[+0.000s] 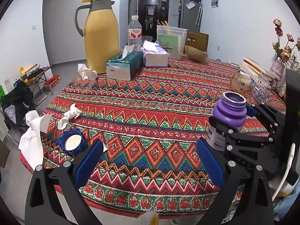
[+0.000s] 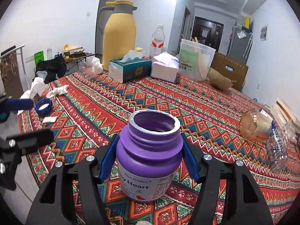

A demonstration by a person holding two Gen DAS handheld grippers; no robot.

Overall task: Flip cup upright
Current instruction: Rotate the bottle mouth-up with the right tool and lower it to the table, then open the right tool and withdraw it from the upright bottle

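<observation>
Clamped by the right tool (image 2: pixel 148 161) at its shoulders: rigid, light, smooth purple plastic bottle (image 2: pixel 150 161), mouth at twelve o'clock; left tool (image 1: pixel 150 161) apart, empty.

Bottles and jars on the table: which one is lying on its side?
The amber glass jar beside the books; the purple bottle and water bottle stand upright.
</observation>
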